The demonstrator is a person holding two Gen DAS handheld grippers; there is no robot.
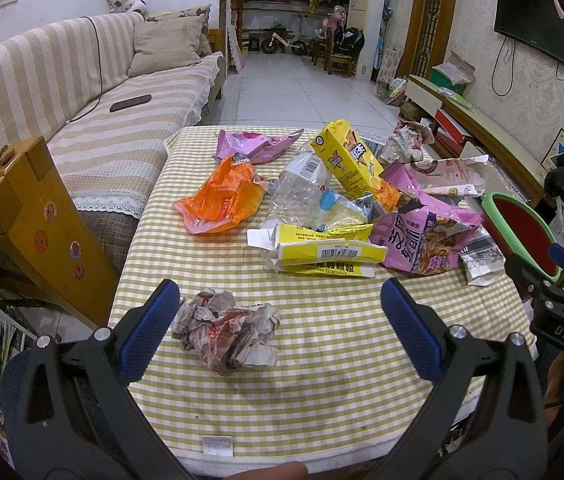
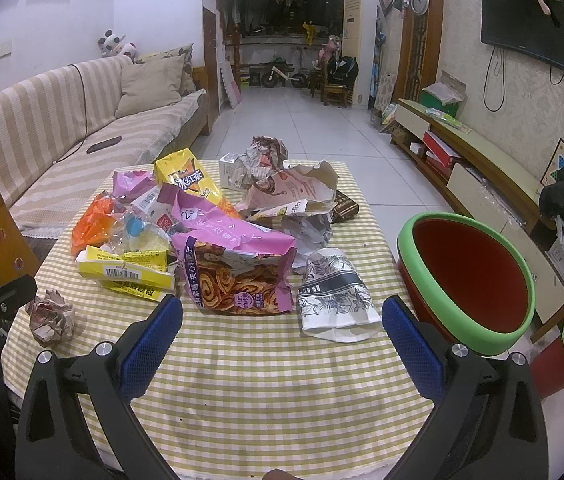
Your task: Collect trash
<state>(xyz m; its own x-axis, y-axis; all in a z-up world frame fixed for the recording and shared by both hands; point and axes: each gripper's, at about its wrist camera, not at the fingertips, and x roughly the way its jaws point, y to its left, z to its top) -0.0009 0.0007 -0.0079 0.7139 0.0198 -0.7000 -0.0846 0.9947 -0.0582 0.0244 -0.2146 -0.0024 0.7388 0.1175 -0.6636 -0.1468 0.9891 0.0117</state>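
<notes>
1. The table (image 1: 322, 360), covered with a green-and-white checked cloth, serves as the landmark; all the trash lies on its top.
2. The left gripper (image 1: 280, 330) hovers over the table's near edge with its blue-padded fingers spread wide and holding nothing.
3. A crumpled paper ball (image 1: 226, 330) sits on the table's near left part, between those fingers and just beside the left pad, though contact cannot be confirmed.
4. The right gripper (image 2: 282, 332) hangs over the table's near right part, its fingers likewise wide apart and empty.
5. Just beyond the right gripper, near the table's right edge, lies a flattened black-and-white patterned bag (image 2: 334, 300).
6. Touching that bag's left side is a pink snack bag (image 2: 238, 268), at the table's middle.
7. A flattened yellow box (image 1: 322, 256) lies left of the pink bag, with a crushed clear bottle (image 1: 302, 192) and an orange wrapper (image 1: 222, 200) behind it toward the table's left.
8. A yellow drink carton (image 1: 350, 164) leans tilted on the heap toward the table's far side.
9. A red bin with a green rim (image 2: 466, 276) stands just off the table's right edge, its mouth open.
</notes>
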